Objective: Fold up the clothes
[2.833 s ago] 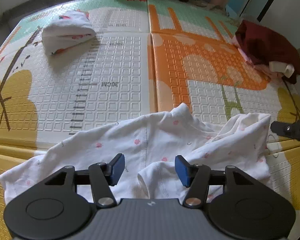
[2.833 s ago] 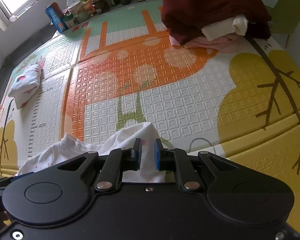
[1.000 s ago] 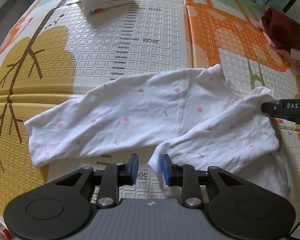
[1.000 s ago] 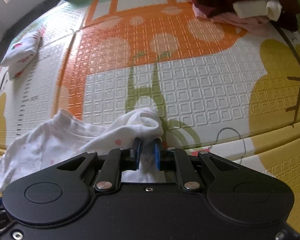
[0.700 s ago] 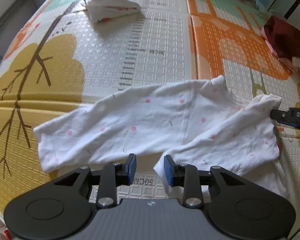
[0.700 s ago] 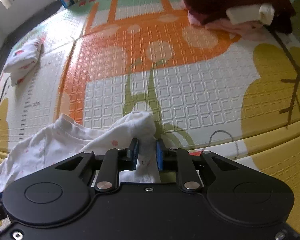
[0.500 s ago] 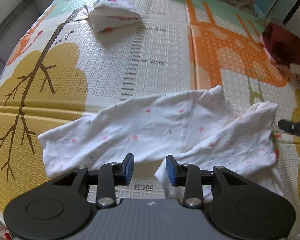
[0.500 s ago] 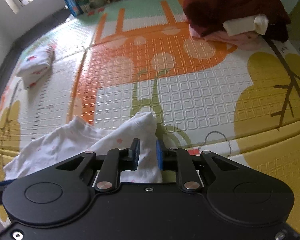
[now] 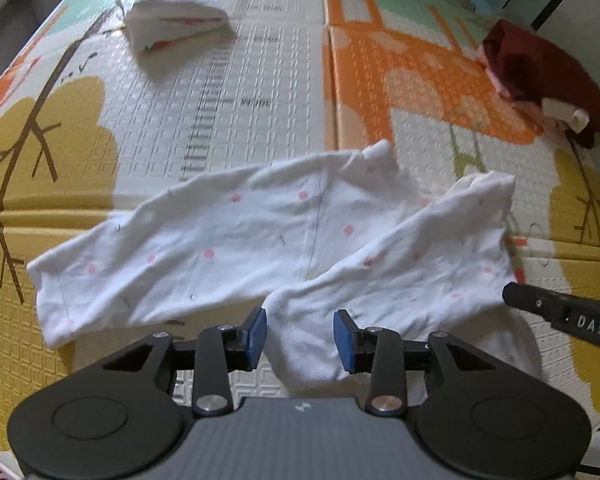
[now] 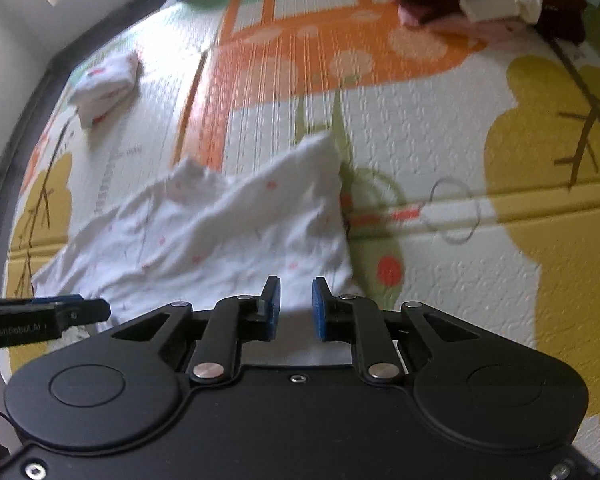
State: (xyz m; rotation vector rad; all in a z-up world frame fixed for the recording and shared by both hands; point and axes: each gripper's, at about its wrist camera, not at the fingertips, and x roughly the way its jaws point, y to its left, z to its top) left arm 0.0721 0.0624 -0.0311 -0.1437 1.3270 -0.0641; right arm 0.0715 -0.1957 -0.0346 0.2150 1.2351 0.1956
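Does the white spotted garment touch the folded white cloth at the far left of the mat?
Apart. The left wrist view shows bare mat between the white spotted garment and the folded white cloth.

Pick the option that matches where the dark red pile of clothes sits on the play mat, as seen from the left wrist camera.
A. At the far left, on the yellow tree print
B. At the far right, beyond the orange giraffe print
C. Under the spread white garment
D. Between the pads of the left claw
B: the dark red pile lies at the far right edge of the play mat, past the orange print, apart from the white garment.
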